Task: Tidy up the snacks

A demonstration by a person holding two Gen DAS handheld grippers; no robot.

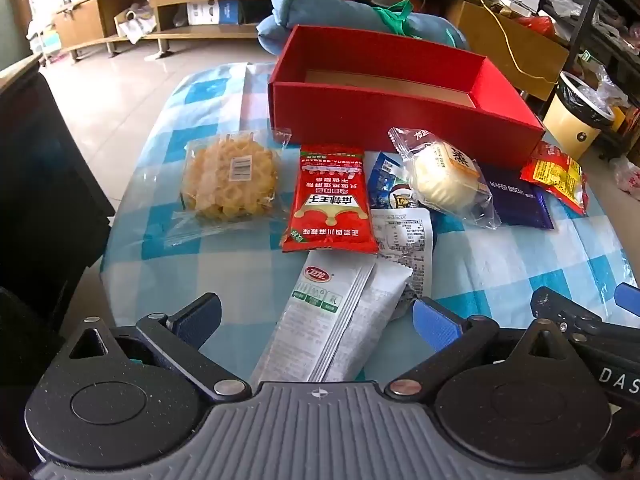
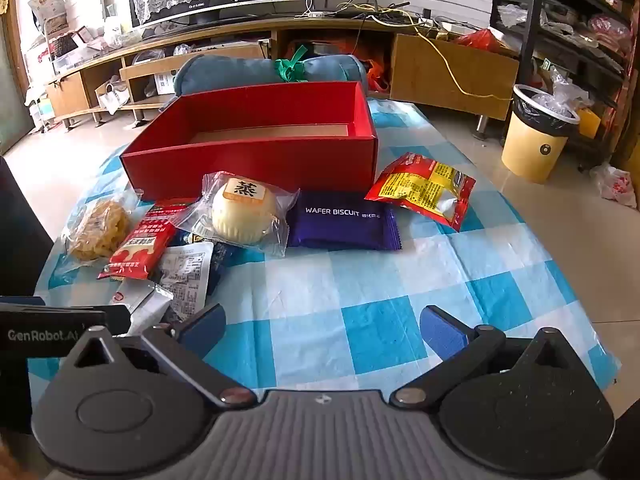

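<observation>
An open red box (image 1: 400, 118) (image 2: 256, 160) stands at the far side of the table; what shows of its inside is empty. Snacks lie in front of it: a yellow cake in clear wrap (image 1: 229, 180) (image 2: 98, 230), a red sachet (image 1: 330, 200) (image 2: 140, 244), a white steamed cake (image 1: 444, 180) (image 2: 245, 216), a purple wafer biscuit pack (image 1: 516, 196) (image 2: 344, 220), a red-yellow packet (image 1: 558, 174) (image 2: 426, 188) and a long white packet (image 1: 328, 320). My left gripper (image 1: 318, 320) is open over the white packet. My right gripper (image 2: 322, 330) is open and empty above the cloth.
The table has a blue-and-white checked cloth (image 2: 360, 280). A blue cushion (image 2: 240, 74) lies behind the box. A yellow waste bin (image 2: 538, 134) stands on the floor at the right. A low wooden shelf unit (image 2: 452, 72) runs along the back.
</observation>
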